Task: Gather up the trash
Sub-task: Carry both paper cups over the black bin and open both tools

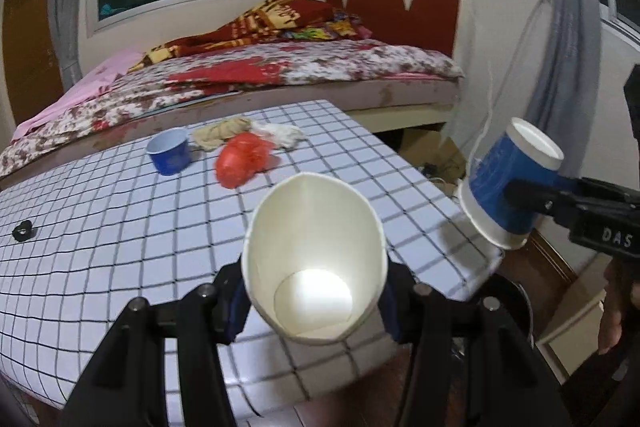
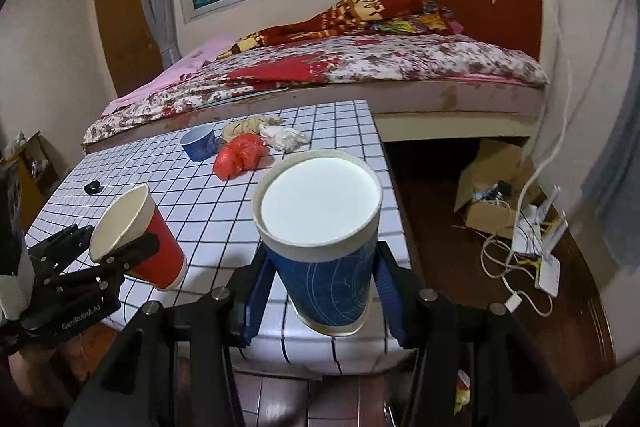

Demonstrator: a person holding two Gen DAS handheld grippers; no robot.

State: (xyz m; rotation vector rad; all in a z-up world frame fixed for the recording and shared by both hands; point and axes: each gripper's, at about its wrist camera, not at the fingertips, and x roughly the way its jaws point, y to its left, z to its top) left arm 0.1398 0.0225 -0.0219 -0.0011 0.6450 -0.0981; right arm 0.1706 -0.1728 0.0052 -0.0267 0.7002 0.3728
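My left gripper (image 1: 316,301) is shut on a red paper cup (image 1: 316,259), squeezed oval, mouth toward the camera; it shows red in the right wrist view (image 2: 138,239). My right gripper (image 2: 320,287) is shut on a blue paper cup (image 2: 320,239), held bottom-up; it also shows at the right of the left wrist view (image 1: 508,183). On the checked table (image 1: 100,227) lie a small blue cup (image 1: 169,155), a crumpled red plastic bag (image 1: 240,161), a beige rag (image 1: 220,135) and white crumpled tissue (image 1: 280,135).
A small black ring (image 1: 23,230) lies at the table's left. A bed (image 1: 280,67) stands behind the table. On the floor to the right are a cardboard box (image 2: 492,195), a white router (image 2: 548,259) and cables (image 2: 504,267).
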